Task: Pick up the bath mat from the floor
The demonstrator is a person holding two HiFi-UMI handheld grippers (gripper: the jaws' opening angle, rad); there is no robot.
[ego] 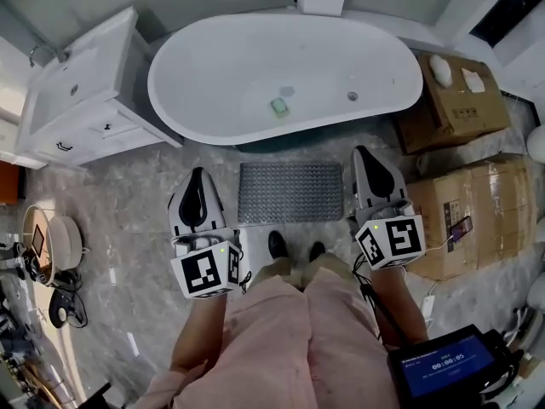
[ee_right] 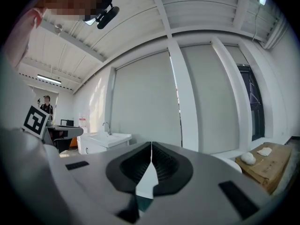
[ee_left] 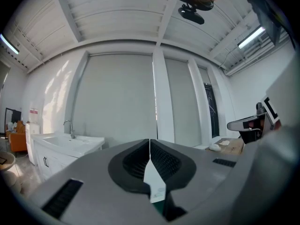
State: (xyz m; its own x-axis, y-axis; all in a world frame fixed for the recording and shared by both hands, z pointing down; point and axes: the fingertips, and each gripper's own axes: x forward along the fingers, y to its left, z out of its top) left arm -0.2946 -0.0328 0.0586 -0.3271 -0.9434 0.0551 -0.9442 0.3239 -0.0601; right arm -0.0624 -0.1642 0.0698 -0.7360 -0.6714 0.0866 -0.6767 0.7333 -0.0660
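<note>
A grey ribbed bath mat (ego: 290,192) lies flat on the marble floor just in front of the white bathtub (ego: 285,79). In the head view my left gripper (ego: 197,177) hovers at the mat's left edge and my right gripper (ego: 364,156) at its right edge, both held above the floor and pointing toward the tub. Each is shut with nothing between its pads. The left gripper (ee_left: 150,146) and the right gripper (ee_right: 151,151) both look level across the room, with jaws closed tip to tip. The mat is hidden in both gripper views.
A white vanity with sink (ego: 81,88) stands left of the tub. Cardboard boxes (ego: 464,216) are stacked at the right, close to my right gripper. A small green item (ego: 279,106) lies inside the tub. Cables and gear (ego: 51,267) clutter the left floor. The person's shoes (ego: 294,247) stand just behind the mat.
</note>
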